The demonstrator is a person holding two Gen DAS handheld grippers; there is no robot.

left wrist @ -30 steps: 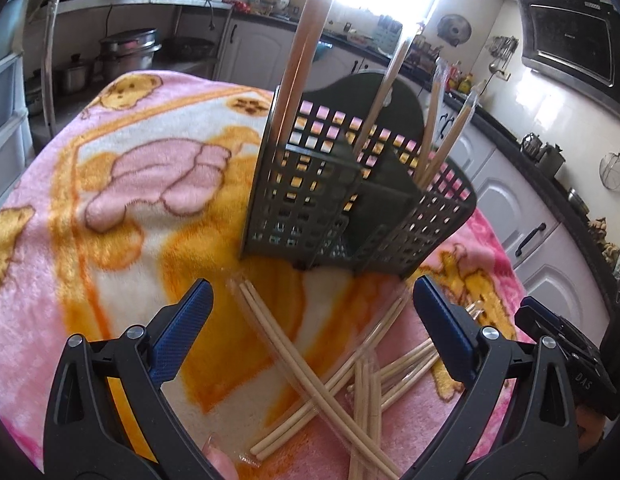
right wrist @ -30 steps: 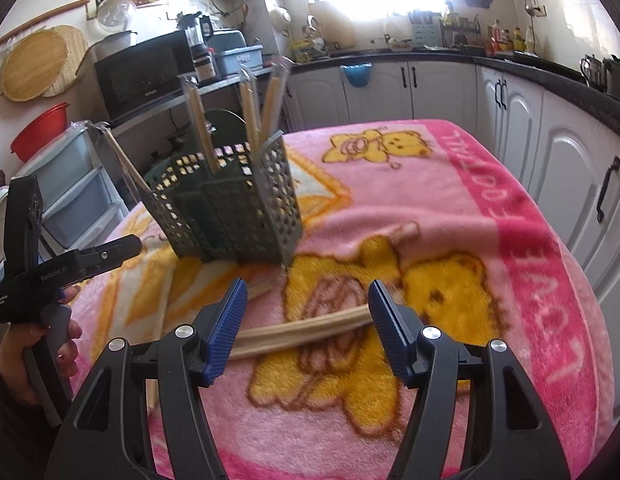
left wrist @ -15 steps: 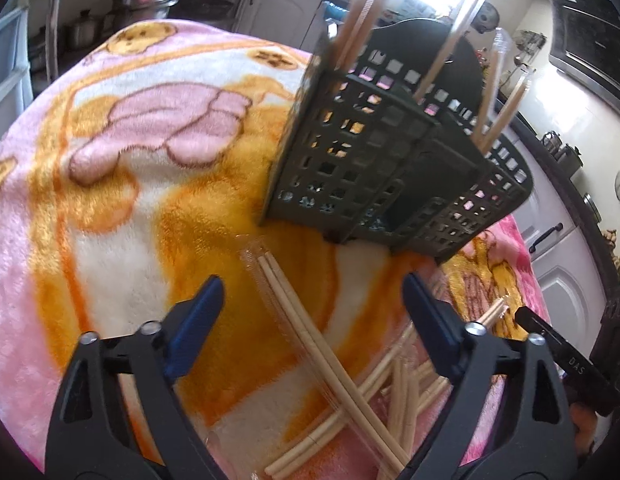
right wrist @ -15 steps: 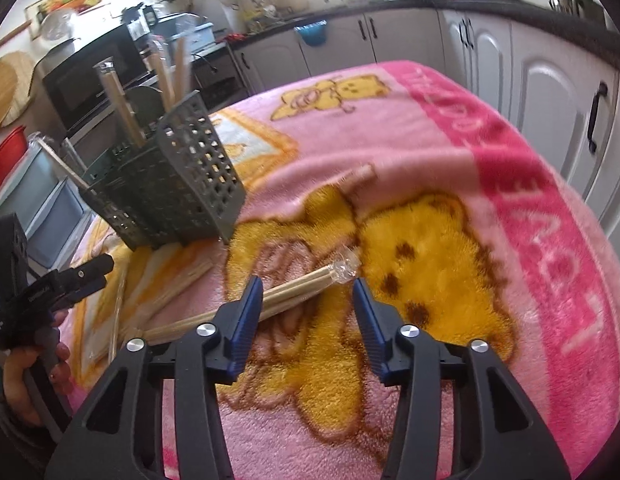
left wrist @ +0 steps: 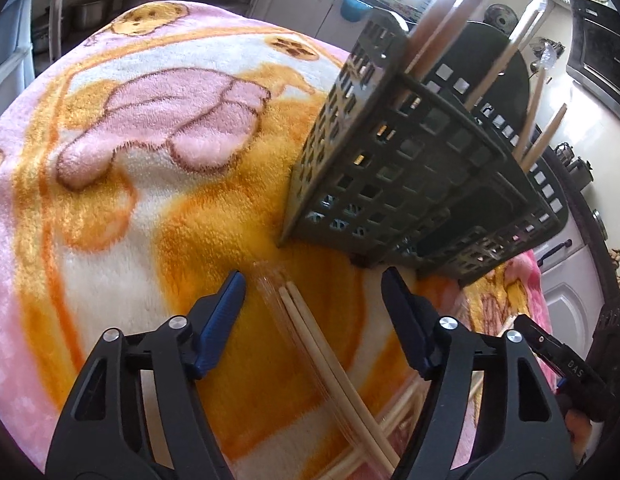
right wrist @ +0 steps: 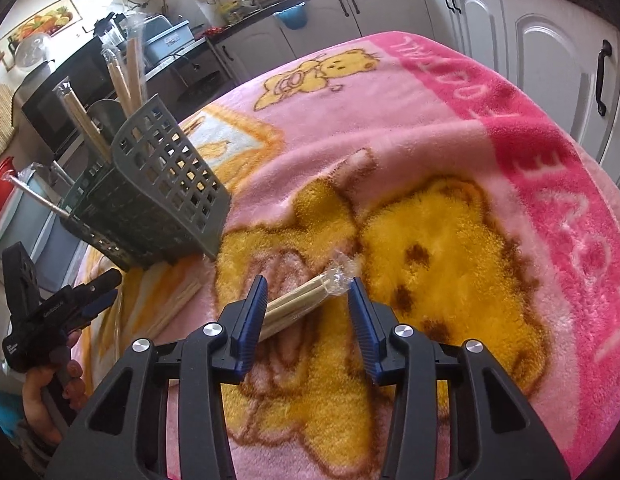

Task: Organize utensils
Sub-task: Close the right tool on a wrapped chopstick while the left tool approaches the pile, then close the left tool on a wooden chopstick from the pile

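Note:
A dark grey lattice utensil basket [left wrist: 410, 184] stands on the blanket and holds several wrapped chopstick pairs [left wrist: 442, 28]. More pairs lie loose in front of it. My left gripper [left wrist: 313, 280] hangs low over one clear-wrapped pair [left wrist: 310, 332]. Its jaws are closing, with the pair's far end between them and no pad touching it. In the right wrist view the basket [right wrist: 165, 200] is at the left. My right gripper [right wrist: 307, 282] straddles the wrapped tip of another pair [right wrist: 297, 300]. Its jaws are still narrowing and do not pinch the pair.
A pink and orange fleece blanket [left wrist: 109, 240] with bear prints covers the table. Further loose chopsticks [right wrist: 173, 304] lie near the basket's foot. A hand [right wrist: 41, 400] holds the left gripper at the table's left edge. Kitchen cabinets and counters ring the table.
Both grippers have come down and forward toward the loose chopsticks, and their jaws have narrowed. The basket fills more of the left wrist view.

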